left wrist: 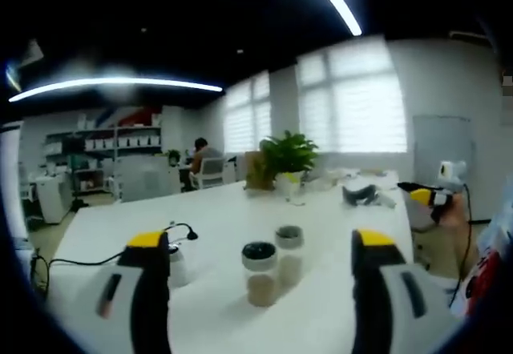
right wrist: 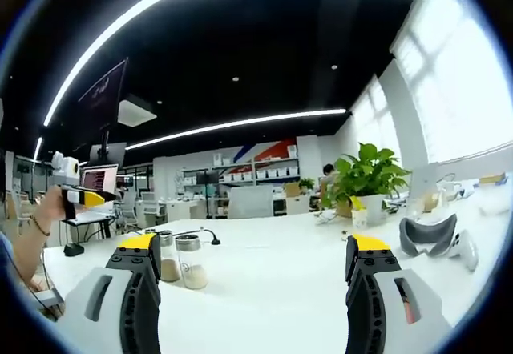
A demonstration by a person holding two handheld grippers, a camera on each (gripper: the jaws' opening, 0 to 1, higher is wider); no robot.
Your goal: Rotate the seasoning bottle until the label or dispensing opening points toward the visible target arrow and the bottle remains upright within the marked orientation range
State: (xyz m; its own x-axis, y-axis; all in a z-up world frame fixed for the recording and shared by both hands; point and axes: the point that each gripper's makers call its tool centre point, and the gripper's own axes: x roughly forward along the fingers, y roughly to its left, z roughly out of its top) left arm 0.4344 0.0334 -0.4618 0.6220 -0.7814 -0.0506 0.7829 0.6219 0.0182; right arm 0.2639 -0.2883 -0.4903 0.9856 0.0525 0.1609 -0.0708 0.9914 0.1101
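Seasoning bottles, two of them, upright on the white worktop [left wrist: 240,210]: nearer bottle [left wrist: 260,273] with dark lid and brownish contents, second bottle [left wrist: 288,255] with grey lid just behind and to its right, close together but whether touching cannot be told. Both between the released, empty left claw [left wrist: 260,250] jaws, ahead of the yellow tips, not gripped. Small black gooseneck stand [left wrist: 183,232] just left of the bottles. Potted plant [left wrist: 287,160] farther back on the worktop, dark headset [left wrist: 362,195] to its right. In the right gripper view, same two bottles [right wrist: 191,262] standing just beside the left jaw of the right claw [right wrist: 260,254], itself spread wide and holding nothing. White headset [right wrist: 437,238] lying at right, plant [right wrist: 367,176] behind. Label direction too small to tell.
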